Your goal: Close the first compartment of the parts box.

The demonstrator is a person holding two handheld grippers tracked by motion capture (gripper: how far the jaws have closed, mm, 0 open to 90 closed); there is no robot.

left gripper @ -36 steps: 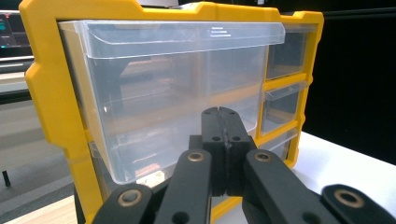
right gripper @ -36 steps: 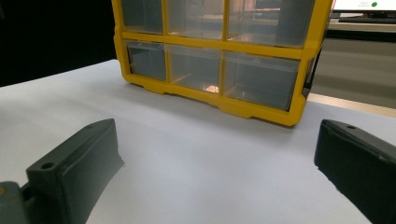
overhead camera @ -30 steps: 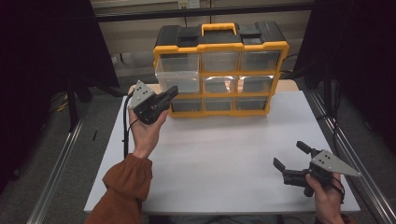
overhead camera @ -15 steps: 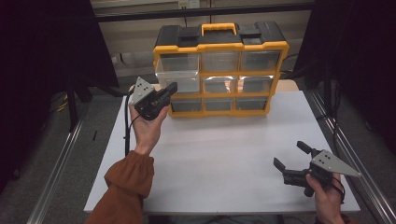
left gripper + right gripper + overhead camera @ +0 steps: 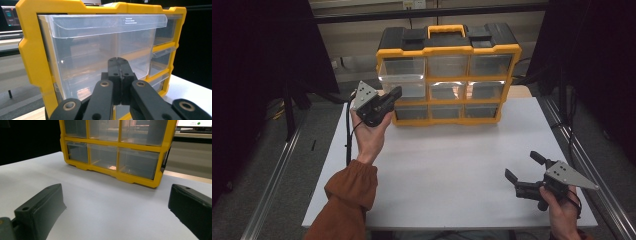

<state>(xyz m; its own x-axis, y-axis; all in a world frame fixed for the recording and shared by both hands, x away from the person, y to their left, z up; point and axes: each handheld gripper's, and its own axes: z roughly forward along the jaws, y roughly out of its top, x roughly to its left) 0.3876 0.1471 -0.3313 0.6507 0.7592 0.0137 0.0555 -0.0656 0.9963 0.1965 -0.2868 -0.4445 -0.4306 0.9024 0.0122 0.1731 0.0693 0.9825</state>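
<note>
Yellow drawer cabinet point(image 5: 447, 75) blocks the far edge — white table point(image 5: 452, 160) before it lies open.

Drawer cabinet point(image 5: 447, 75) is set at the far edge of the table point(image 5: 452, 165); left gripper point(image 5: 394, 95) is held before its upper-left drawer point(image 5: 100, 50); right gripper point(image 5: 523, 172) is held low at the near right corner, well apart.

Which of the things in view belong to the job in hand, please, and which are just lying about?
In the job:
- left claw, shut, at the organiser's left column
- yellow drawer organiser
- its clear top-left drawer, pulled partly out

Lying about or idle:
- right claw, open, low over the white table, nothing between its jaws
- monitor behind
</note>
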